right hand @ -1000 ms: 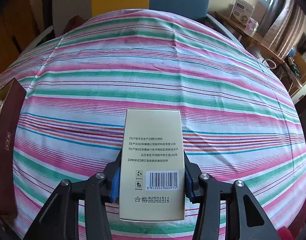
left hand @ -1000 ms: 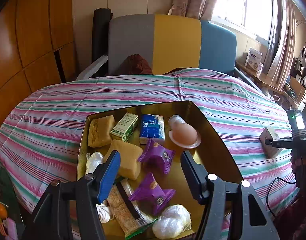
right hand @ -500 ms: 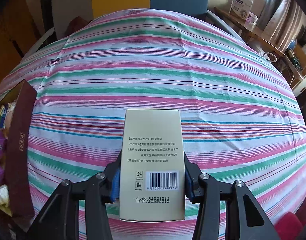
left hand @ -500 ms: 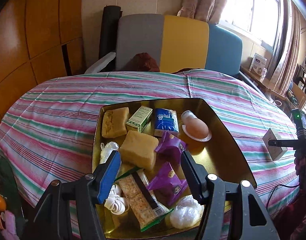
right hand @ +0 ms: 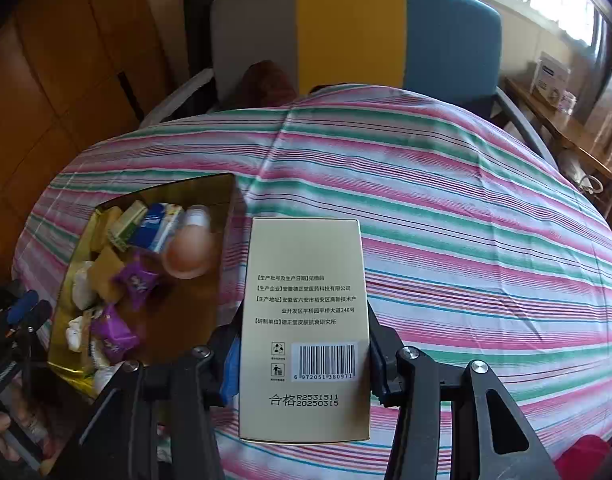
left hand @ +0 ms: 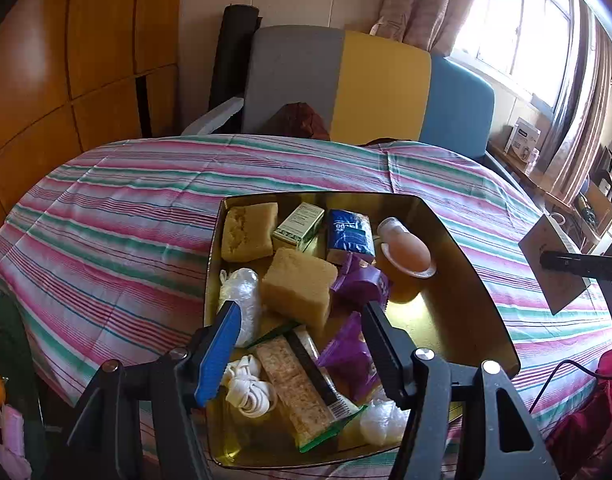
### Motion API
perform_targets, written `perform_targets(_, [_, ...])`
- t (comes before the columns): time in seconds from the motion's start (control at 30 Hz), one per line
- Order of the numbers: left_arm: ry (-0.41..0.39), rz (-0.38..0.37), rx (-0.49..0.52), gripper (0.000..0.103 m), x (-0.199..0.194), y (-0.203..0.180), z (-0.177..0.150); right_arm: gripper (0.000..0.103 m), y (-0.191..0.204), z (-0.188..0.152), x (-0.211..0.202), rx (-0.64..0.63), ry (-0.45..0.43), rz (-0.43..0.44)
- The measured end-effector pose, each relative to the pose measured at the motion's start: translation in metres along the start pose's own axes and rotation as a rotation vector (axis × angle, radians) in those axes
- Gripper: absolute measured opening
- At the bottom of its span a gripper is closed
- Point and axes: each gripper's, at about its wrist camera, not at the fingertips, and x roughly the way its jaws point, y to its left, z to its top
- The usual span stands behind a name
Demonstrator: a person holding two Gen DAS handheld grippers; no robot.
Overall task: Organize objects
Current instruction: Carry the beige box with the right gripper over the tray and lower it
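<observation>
Right gripper (right hand: 304, 354) pinches a beige box (right hand: 304, 328) by its long side walls near the barcode end, holding it clear above the striped table (right hand: 465, 240), lower centre of the right view. Judged light, stiff cardboard with smooth faces; the hold across the narrow width suits it, though hard pressure could dent the walls. Left gripper (left hand: 302, 344) is spread with nothing between its pads, poised over the gold tray (left hand: 457, 248).

Left view shows the tray contents plainly: sponges (left hand: 298, 286), purple packets (left hand: 359, 280), a cracker pack (left hand: 302, 392), and the box (left hand: 551, 268) edge-on at right. Right view alone shows the printed face and the bare table beyond; its tray (right hand: 226, 196) is blurred.
</observation>
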Motion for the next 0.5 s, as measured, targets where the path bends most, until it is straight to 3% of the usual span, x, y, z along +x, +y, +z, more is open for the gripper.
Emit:
perform_targets(0.2, [-0.022,0.023,-0.058,0.063,-0.009,0.021,0.000,0.050,0.078,-0.002,0.002,-0.116,0.043,0.103])
perform_targets(0.37, [-0.029,0.041,-0.098,0.063,-0.015,0.038,-0.001,0.050,0.126,-0.010,0.032,-0.185,0.108,0.103])
perform_targets(0.5, [-0.026,0.050,-0.119,0.063,-0.016,0.048,-0.004,0.050,0.141,-0.014,0.062,-0.195,0.157,0.084])
